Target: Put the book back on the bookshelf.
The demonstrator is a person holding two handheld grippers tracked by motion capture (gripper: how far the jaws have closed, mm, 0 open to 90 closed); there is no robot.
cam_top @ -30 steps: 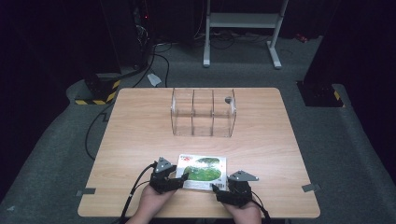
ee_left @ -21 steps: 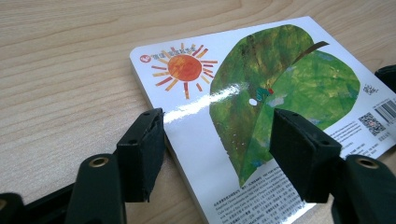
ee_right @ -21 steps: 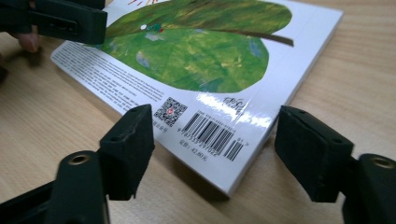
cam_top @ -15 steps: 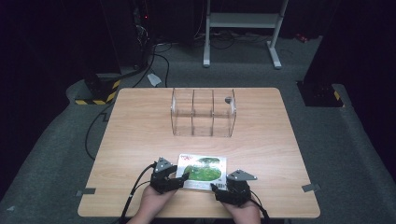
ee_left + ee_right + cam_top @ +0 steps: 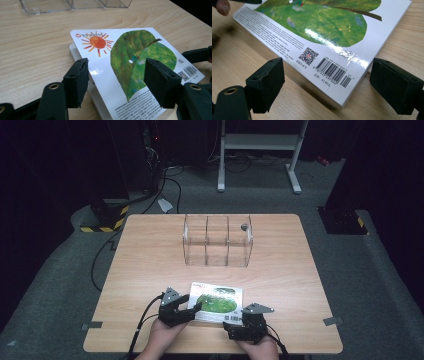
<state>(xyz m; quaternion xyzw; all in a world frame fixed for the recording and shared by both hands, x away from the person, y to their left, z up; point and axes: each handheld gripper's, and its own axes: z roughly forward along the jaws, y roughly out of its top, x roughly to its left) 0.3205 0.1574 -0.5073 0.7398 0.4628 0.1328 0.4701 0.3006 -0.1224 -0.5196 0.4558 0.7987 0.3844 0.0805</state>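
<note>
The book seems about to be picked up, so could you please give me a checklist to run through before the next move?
1. Book lies flat near the table's front edge: ok.
2. Left tool open, jaws either side of the book's corner, pads not pressing: ok.
3. Right tool open, its jaws having just widened, the barcode corner between them but untouched: ok.
4. Both tools flank the book, one at each near corner: ok.
5. Clear organiser stands upright farther back, apart from the book: ok.
6. Whether the organiser's slots are wide enough for the book: cannot tell.
</note>
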